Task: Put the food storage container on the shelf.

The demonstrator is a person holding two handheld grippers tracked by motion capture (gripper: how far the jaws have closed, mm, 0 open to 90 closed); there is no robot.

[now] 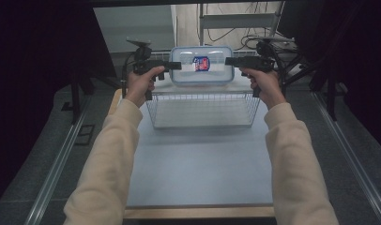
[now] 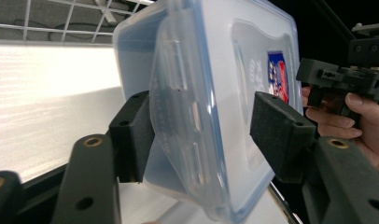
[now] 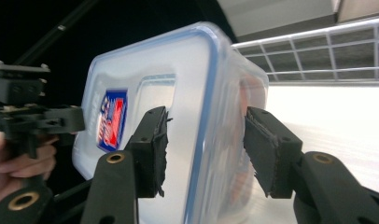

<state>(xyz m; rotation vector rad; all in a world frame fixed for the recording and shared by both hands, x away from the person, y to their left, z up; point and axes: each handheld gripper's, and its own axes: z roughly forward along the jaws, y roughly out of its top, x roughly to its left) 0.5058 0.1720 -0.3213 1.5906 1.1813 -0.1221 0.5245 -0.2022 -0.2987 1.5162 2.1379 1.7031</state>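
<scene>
Lidded plastic container (image 1: 201,65) above wire basket (image 1: 202,110), both grippers' jaws clamped on its ends.

A table with a wire basket at its far end.

The table (image 1: 198,164) has a pale grey-blue top with a wooden edge along the near side. A white wire basket (image 1: 202,110) stands directly on it at the far end, roughly centred between the sides, its long side running across the table. Through the mesh its floor looks pale; whether anything lies inside cannot be told. The near stretch of the top, between the basket and the wooden edge, is bare surface. In the gripper views the top shows as a bright white plane with basket wires (image 3: 318,51) behind it.
</scene>
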